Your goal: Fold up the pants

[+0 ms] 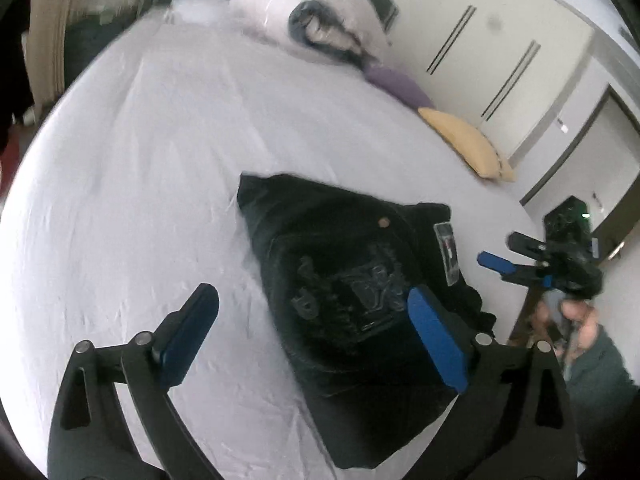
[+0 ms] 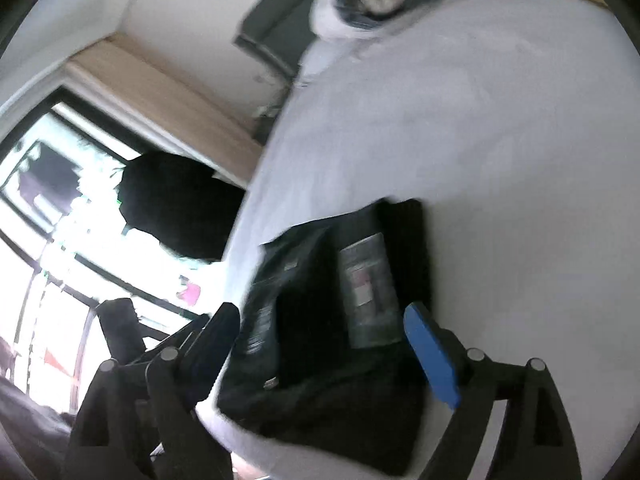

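Black pants (image 1: 340,280) lie folded into a compact rectangle on a white bed sheet (image 1: 160,160), with a printed design and a clear size sticker facing up. My left gripper (image 1: 312,294) hovers over their near left side, jaws wide open and nothing gripped. Past the far right edge of the pants, my right gripper (image 1: 504,250) also stands open. In the right wrist view the folded pants (image 2: 304,380) lie near the bed's edge between and below the spread fingers of my right gripper (image 2: 320,312), whose pads do not press the cloth.
At the bed's far end lie a white bundle (image 1: 304,20), a purple pillow (image 1: 396,84) and a yellow pillow (image 1: 468,144). A person's hands and sleeve (image 1: 580,340) show at the right. A bright window (image 2: 60,240) is beyond the bed's edge.
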Demonstrator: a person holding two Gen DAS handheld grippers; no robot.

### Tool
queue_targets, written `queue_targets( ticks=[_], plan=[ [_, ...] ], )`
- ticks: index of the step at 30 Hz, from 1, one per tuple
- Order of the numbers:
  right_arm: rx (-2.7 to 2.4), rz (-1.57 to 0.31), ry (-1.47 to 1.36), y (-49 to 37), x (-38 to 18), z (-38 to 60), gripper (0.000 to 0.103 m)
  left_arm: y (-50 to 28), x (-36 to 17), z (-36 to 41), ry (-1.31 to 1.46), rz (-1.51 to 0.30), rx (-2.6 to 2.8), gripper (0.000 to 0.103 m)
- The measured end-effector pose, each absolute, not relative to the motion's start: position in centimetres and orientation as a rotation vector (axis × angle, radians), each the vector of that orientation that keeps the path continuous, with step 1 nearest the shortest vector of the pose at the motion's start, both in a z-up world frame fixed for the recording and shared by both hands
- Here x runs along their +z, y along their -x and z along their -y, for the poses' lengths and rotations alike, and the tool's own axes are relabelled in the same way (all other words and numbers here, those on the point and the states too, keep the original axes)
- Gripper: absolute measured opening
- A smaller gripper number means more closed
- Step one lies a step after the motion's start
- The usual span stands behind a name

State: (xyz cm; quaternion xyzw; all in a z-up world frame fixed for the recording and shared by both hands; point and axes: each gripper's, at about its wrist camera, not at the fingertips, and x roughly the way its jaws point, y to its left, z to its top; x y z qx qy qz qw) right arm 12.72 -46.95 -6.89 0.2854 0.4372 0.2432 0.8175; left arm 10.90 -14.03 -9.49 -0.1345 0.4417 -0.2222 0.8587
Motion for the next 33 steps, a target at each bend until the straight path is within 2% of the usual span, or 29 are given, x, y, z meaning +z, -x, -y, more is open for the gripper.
queue_targets(
  ticks=[5,9,11,12,13,14,15,17,21,25,30,33],
  plan=[
    [0.446,-1.115,-0.601,-17.0,-11.3,47.4,0.087,-13.1,-12.3,15.3,0.31,-1.08,-0.49,0.097],
    [0.475,-1.124,-0.565,-18.2,-11.7,45.7,0.085,-14.8,-14.5,16.0,0.343,-1.179,-0.517,0.094],
    [0.51,-1.144,-0.532,-18.3,-11.9,44.6,0.064,-15.0,-14.9,16.3,0.338,-1.189,-0.524,0.091],
    [0.512,-1.159,-0.52,-18.4,-12.1,44.3,0.062,-15.2,-15.0,16.3,0.341,-1.192,-0.527,0.084],
    [0.504,-1.163,-0.507,-18.8,-12.0,43.6,0.057,-15.7,-15.2,16.3,0.355,-1.199,-0.532,0.078],
    [0.5,-1.16,-0.5,-18.1,-11.7,43.7,0.05,-16.0,-15.3,16.2,0.375,-1.211,-0.543,0.066],
    [0.491,-1.159,-0.491,-18.0,-11.5,43.4,0.048,-16.5,-15.5,16.2,0.397,-1.227,-0.549,0.058],
    [0.466,-1.148,-0.451,-17.8,-10.8,41.9,0.037,-17.0,-15.7,16.3,0.405,-1.244,-0.526,0.044],
    [0.408,-1.113,-0.307,-17.1,-8.4,39.8,0.025,-16.6,-14.5,17.2,0.337,-1.219,-0.509,0.025],
    [0.404,-1.055,-0.232,-17.0,-5.0,37.2,0.019,-16.3,-13.2,15.6,0.365,-1.195,-0.516,0.02],
    [0.482,-0.971,-0.184,-18.8,-0.5,33.2,0.019,-17.2,-8.2,10.8,0.336,-1.068,-0.464,0.02],
    [0.507,-0.948,-0.192,-22.1,0.1,31.1,0.018,-19.6,-5.9,7.0,0.318,-1.004,-0.414,0.02]
  ],
)
